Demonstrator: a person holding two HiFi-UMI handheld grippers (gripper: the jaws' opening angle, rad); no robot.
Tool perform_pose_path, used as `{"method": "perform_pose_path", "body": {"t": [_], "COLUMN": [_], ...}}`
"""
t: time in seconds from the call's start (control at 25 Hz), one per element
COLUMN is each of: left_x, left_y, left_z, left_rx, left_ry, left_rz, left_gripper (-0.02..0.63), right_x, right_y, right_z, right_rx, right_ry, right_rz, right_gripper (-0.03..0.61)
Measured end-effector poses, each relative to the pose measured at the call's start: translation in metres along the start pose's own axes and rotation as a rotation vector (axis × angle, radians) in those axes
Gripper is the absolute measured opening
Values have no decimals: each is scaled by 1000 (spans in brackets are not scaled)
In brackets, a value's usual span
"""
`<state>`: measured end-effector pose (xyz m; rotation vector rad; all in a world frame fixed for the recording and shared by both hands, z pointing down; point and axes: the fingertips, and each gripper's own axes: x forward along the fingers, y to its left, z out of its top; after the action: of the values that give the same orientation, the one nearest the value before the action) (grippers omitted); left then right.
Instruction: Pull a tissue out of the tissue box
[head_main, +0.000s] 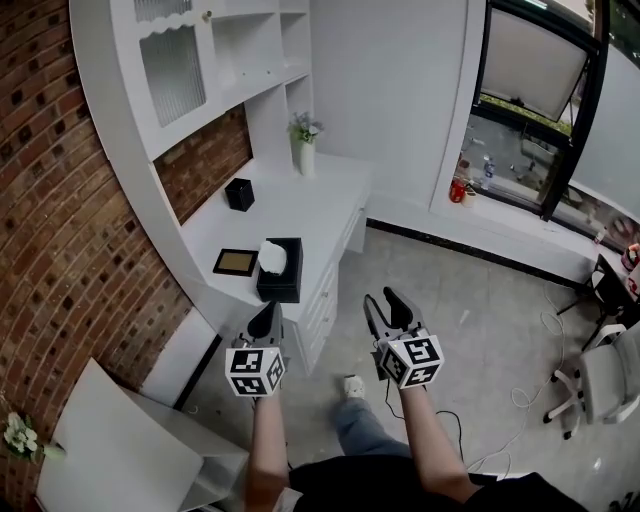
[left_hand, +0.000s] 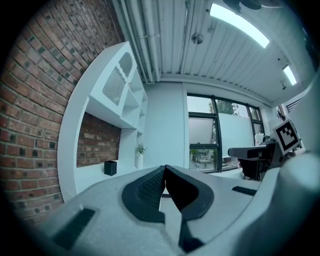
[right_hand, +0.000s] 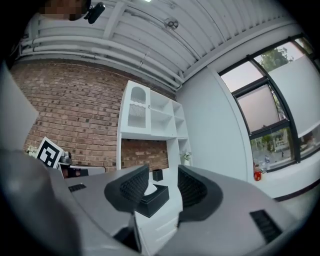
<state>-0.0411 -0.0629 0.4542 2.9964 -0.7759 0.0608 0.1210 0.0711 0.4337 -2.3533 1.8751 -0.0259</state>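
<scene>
A black tissue box stands near the front edge of the white desk, with a white tissue sticking up from its top. Both grippers hover over the floor in front of the desk, apart from the box. My left gripper is shut, its jaws meeting at the tips with nothing between them. My right gripper is open and empty. In the right gripper view the tissue box and its tissue show through the gap of the right gripper, still some way off.
On the desk lie a dark picture frame, a small black holder and a white vase with a plant. Desk drawers face me. A white cabinet is at lower left, an office chair and floor cables at right.
</scene>
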Motion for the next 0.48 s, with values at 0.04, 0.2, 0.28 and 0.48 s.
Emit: {"method": "perform_pose_path", "body": {"t": [0.04, 0.2, 0.28, 0.48], "left_x": [11, 52, 75, 127], "left_y": [6, 37, 52, 83], "left_z": [-2, -13, -19, -22], "left_rx": [-3, -27, -39, -52], "left_ry": [3, 17, 29, 54], "left_rz": [11, 69, 94, 172], "left_gripper": [9, 9, 9, 9], "right_x": [14, 70, 102, 185], "right_y": [-6, -23, -32, -49], "right_z": [-2, -16, -22, -32], "right_rx": [5, -3, -10, 11], "right_ry": [3, 34, 53, 102], "right_rz": [7, 58, 87, 186], "right_gripper": [160, 160, 160, 160]}}
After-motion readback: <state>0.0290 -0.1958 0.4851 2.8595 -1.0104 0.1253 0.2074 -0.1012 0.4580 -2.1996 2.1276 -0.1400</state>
